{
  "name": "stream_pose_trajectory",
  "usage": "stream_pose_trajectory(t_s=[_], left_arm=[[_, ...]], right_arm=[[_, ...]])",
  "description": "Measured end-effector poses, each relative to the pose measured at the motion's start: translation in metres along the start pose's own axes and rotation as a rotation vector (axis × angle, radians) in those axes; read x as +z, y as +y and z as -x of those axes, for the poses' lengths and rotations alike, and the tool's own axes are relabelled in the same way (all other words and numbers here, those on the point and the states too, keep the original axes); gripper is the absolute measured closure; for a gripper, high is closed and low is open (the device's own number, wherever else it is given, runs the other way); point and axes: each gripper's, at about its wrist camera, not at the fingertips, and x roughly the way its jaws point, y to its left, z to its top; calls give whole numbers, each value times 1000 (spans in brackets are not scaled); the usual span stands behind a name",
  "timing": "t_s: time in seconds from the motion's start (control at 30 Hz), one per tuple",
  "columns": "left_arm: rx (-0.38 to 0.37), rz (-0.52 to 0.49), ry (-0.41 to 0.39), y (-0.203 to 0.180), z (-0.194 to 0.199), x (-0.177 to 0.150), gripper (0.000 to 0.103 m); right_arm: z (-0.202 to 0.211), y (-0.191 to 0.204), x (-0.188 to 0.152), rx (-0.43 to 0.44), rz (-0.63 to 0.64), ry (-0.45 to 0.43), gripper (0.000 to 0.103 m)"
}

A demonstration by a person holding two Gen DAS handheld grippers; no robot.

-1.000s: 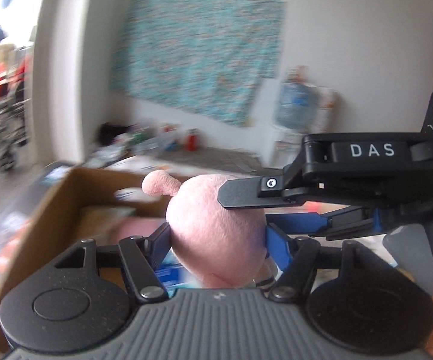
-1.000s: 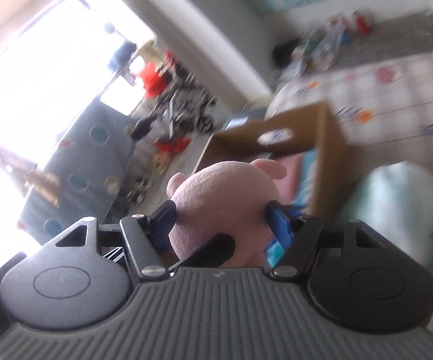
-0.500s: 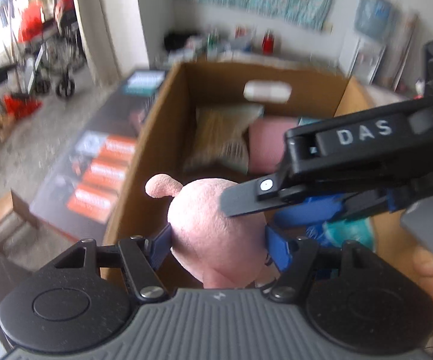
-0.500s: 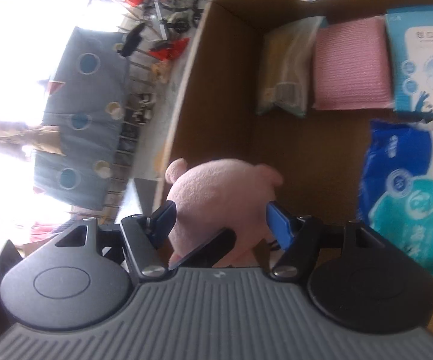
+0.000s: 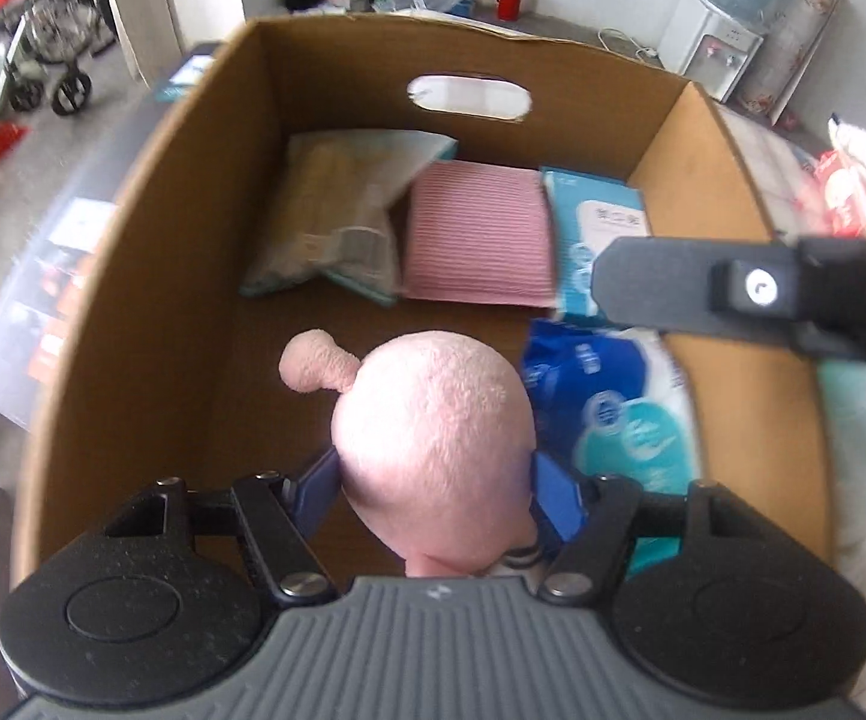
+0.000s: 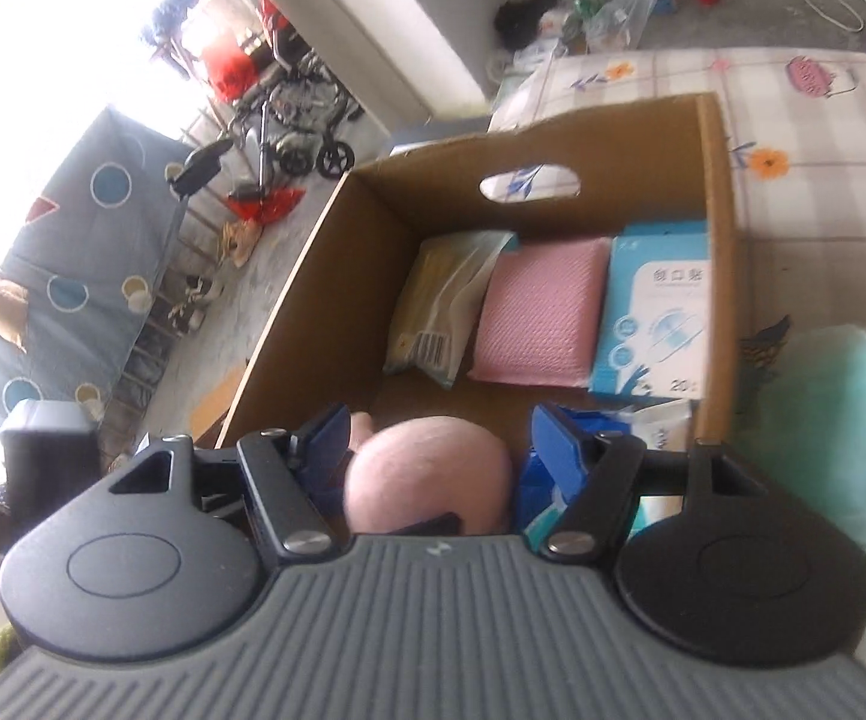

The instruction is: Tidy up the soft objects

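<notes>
Over the last second both grippers have swung the plush [image 5: 433, 414] from up in the air to down over the open box [image 5: 151, 276], and the right gripper [image 6: 439, 444] has let go. Its blue pads [image 6: 553, 450] now stand spread, with a gap on each side of the pink body. From the left wrist view, one of its black fingers has moved off toward the box's right wall. So the handover is done and the toy is about ready to be set down.

The left gripper [image 5: 433, 480] alone carries the plush, pinching its rounded body between both pads. The body bulges forward past the tips, and a small pink stub sticks out to the left.

The plush hangs inside the box, over the bare brown floor at the near left. Along the far wall lie a tan packet [image 5: 337, 210], a pink pad [image 5: 475, 228] and a light blue carton [image 5: 595, 222], side by side. A blue wipes pack [image 5: 613, 408] sits against the right wall, just beside the toy. I can't tell from here whether the plush already touches the floor or hangs a little above it.

I'd judge that opening the left gripper would drop it into that free patch, well clear of the far row.
</notes>
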Motion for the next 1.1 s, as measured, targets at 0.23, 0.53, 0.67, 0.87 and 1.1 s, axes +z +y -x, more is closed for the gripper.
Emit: stream_pose_trajectory(t_s=[0.23, 0.53, 0.67, 0.87, 1.1], left_arm=[[24, -32, -106, -14, 4, 3, 37], [274, -298, -98, -10, 22, 9, 40], [454, -469, -82, -24, 14, 6, 37], [366, -402, -22, -34, -11, 7, 29], [109, -238, -76, -26, 15, 14, 29]], right_arm=[[-2, -14, -3, 6, -23, -10, 36], [-3, -19, -7, 22, -15, -25, 36], [-1, -22, -8, 50, -29, -30, 35], [7, -33, -13, 55, -67, -40, 35], [28, -51, -12, 66, -110, -107, 34]])
